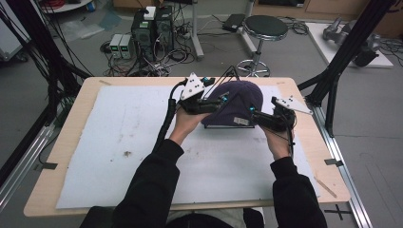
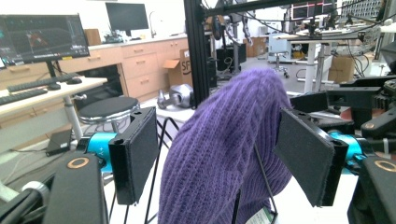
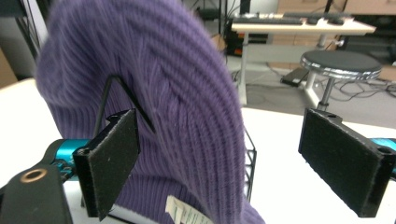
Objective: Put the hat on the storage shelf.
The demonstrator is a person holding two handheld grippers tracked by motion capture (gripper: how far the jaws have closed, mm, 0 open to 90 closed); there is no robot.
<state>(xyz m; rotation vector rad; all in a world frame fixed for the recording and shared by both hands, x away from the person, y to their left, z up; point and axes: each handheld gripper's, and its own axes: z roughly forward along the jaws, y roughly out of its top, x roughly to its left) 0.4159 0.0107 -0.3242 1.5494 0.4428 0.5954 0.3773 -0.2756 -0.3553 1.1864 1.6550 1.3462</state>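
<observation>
A purple knitted beanie (image 1: pixel 236 99) sits over a black wire stand (image 3: pixel 105 95) on the white mat (image 1: pixel 133 142), at the far middle of the table. A white label (image 3: pixel 183 212) hangs at its hem. My left gripper (image 1: pixel 215 102) is at the beanie's left side. In the left gripper view the beanie (image 2: pixel 224 140) rises between the spread jaws of the left gripper (image 2: pixel 219 158), and the pads do not press on it. My right gripper (image 1: pixel 255 114) is at the beanie's right side. The right gripper (image 3: pixel 229 163) stands open, with one pad (image 3: pixel 112 161) against the knit and the other well clear.
The mat covers most of a light wooden table (image 1: pixel 71 137). Black frame posts (image 1: pixel 342 52) stand at the table's far right and left. Beyond the far edge are a round stool (image 1: pixel 265 26), computer boxes (image 1: pixel 152 28) and cables on the floor.
</observation>
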